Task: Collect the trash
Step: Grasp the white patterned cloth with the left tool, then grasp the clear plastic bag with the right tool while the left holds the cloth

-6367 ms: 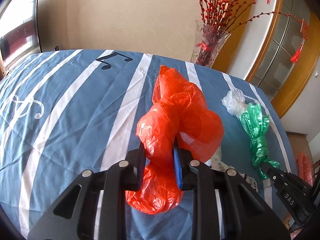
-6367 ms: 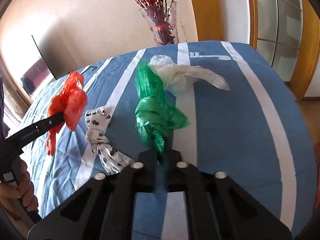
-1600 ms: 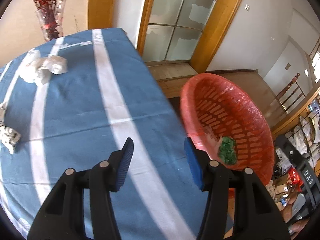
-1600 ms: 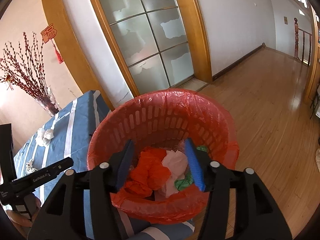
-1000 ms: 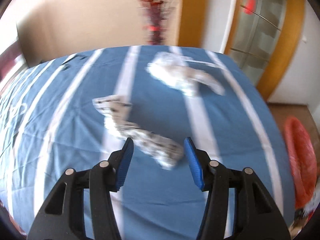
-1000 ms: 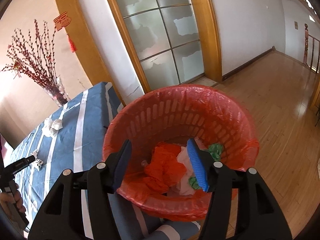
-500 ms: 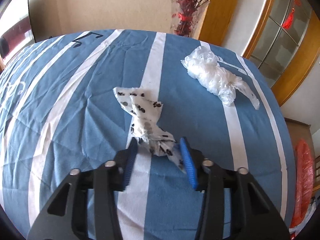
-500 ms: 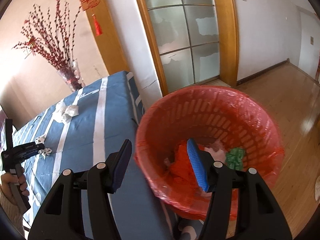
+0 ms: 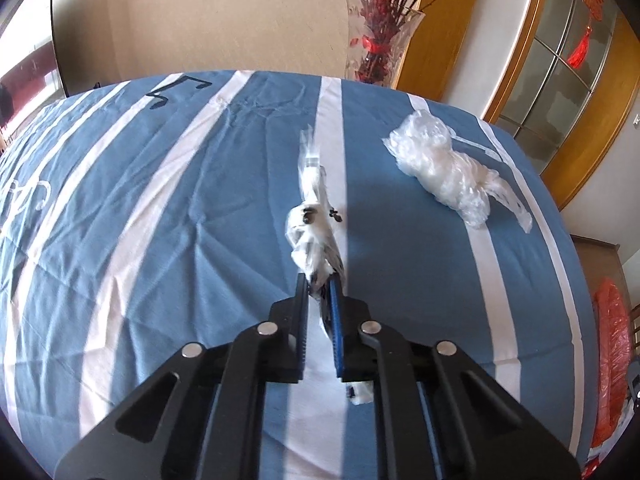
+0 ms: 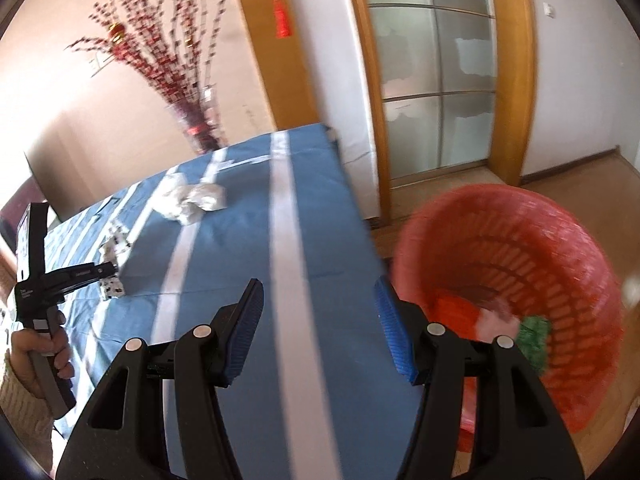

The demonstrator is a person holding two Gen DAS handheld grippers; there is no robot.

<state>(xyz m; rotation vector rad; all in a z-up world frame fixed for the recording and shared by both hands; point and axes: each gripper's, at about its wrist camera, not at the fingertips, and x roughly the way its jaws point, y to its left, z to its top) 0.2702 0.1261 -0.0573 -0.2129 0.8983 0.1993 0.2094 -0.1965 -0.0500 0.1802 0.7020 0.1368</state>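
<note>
Your left gripper [image 9: 319,289] fingers are closing on the near end of the spotted white plastic bag [image 9: 313,227] lying on the blue striped bench [image 9: 168,216]; it looks featherlight, limp and slippery, so pinch the bunched knot, not the loose tail. Your right gripper [image 10: 318,334] fingers gape, holding nothing. Beyond, the crumpled clear bag [image 9: 444,170] lies well apart, and the red basket [image 10: 552,236] already holds orange, white and green bags.

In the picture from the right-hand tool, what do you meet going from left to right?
Person's hand holding the left gripper → spotted bag pinched in it → clear plastic bag on the striped tablecloth → red basket beside the table.
</note>
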